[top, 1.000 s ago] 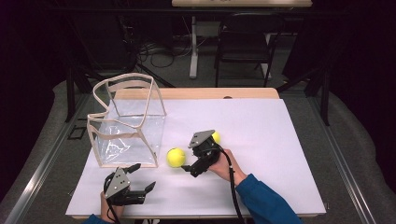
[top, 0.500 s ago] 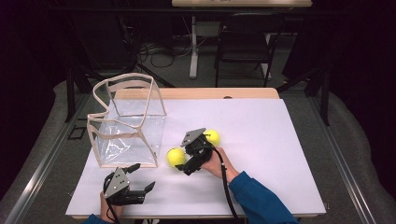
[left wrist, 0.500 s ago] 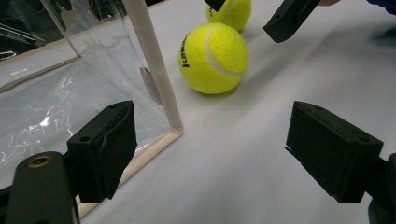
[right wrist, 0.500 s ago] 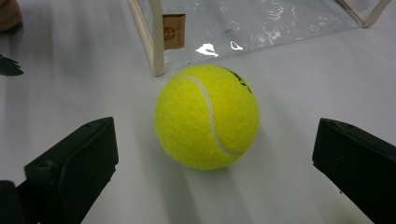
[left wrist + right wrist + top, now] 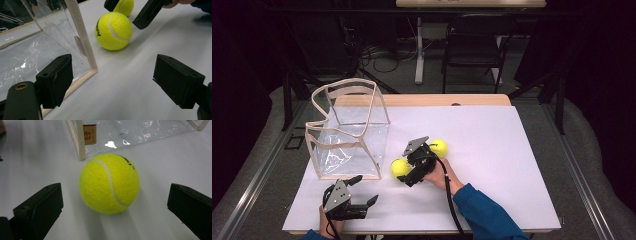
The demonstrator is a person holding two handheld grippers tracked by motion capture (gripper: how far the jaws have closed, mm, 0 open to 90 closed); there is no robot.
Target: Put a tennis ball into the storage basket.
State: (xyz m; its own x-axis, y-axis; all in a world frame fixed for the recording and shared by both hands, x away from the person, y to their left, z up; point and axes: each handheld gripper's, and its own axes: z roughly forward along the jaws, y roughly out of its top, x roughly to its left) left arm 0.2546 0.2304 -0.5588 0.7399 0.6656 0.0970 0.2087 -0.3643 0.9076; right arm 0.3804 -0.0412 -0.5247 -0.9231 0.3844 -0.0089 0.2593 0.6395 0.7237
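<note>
A yellow tennis ball [image 5: 400, 167] lies on the white table next to the front right corner of a clear bag with beige trim [image 5: 347, 130]. A second ball [image 5: 438, 147] rests just behind my right gripper [image 5: 408, 168]. That gripper is open and points left at the near ball [image 5: 109, 183], which sits just ahead of its jaws, untouched. My left gripper [image 5: 363, 191] stands open near the front edge, holding nothing. In its own view the left gripper [image 5: 115, 80] faces the bag's corner [image 5: 82, 40] and the near ball [image 5: 113, 31].
The white table top [image 5: 512, 165] stretches to the right and front of the balls. The bag carries a small brown label [image 5: 89, 131] near its corner. A wooden strip [image 5: 422, 100] runs along the table's far edge, with a chair [image 5: 472, 55] behind it.
My right gripper has moved left, past the far ball, up to the near ball by the bag. The left gripper has stayed put.
</note>
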